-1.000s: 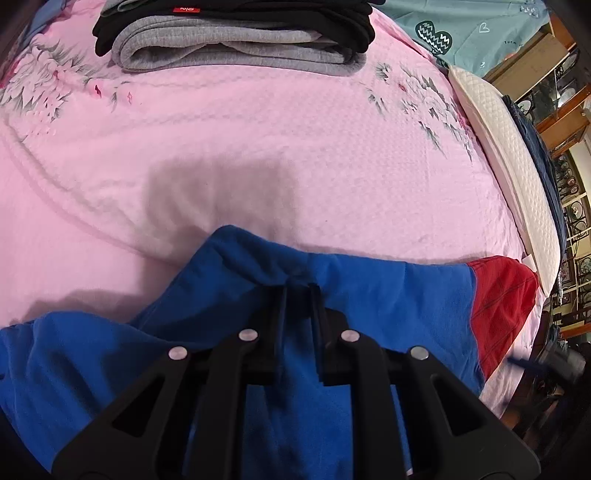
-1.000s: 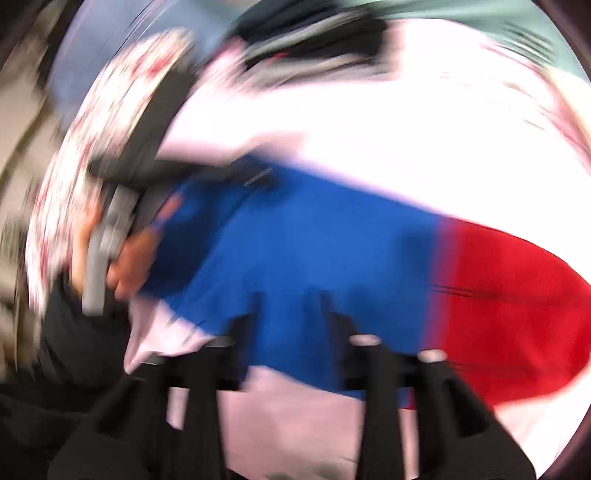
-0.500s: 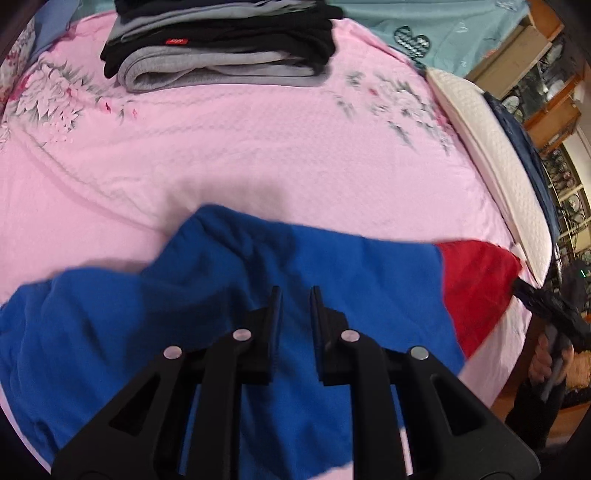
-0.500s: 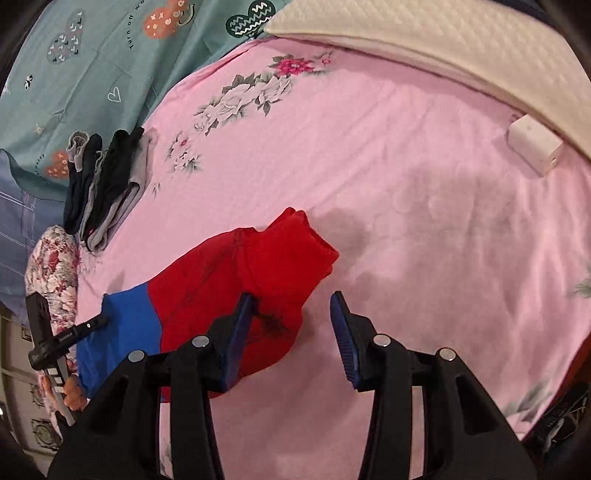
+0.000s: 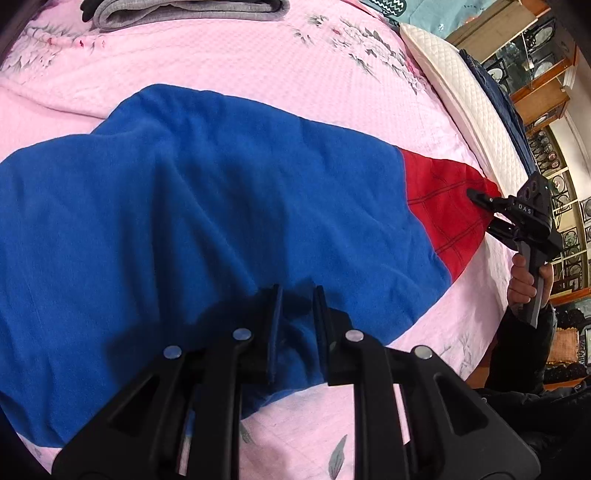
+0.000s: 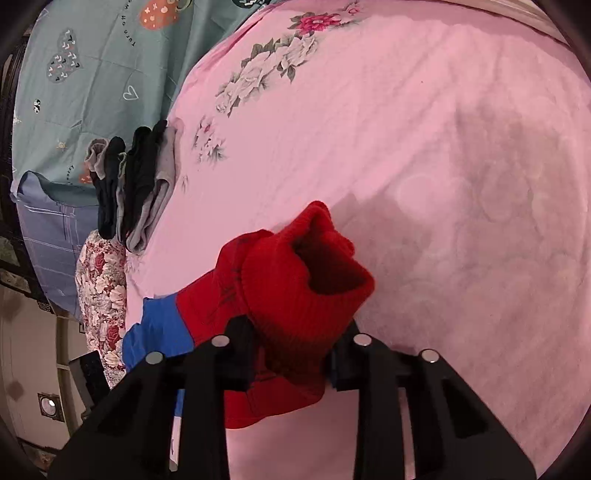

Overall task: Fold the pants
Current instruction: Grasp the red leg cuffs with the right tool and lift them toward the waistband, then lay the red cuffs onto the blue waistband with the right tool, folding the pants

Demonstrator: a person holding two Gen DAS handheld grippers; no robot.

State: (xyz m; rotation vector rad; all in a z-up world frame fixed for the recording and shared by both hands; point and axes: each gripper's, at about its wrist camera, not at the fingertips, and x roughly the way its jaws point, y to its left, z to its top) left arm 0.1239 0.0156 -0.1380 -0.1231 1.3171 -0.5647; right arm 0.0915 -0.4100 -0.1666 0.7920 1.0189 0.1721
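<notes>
While the left hand-held gripper low in its frame pinches a blue fold of the pants spread across the pink bed, the right hand-held gripper clamps only the bunched red cuff at centre, which I judge could slip free if pulled.

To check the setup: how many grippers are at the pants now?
2. The left gripper is at the blue part of the pants; the right gripper is clamped on their red cuff.

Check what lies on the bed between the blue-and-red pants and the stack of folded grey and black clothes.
Nothing: only bare pink floral bedsheet separates the blue-and-red pants from the folded grey and black stack, shown in the left wrist view.
</notes>
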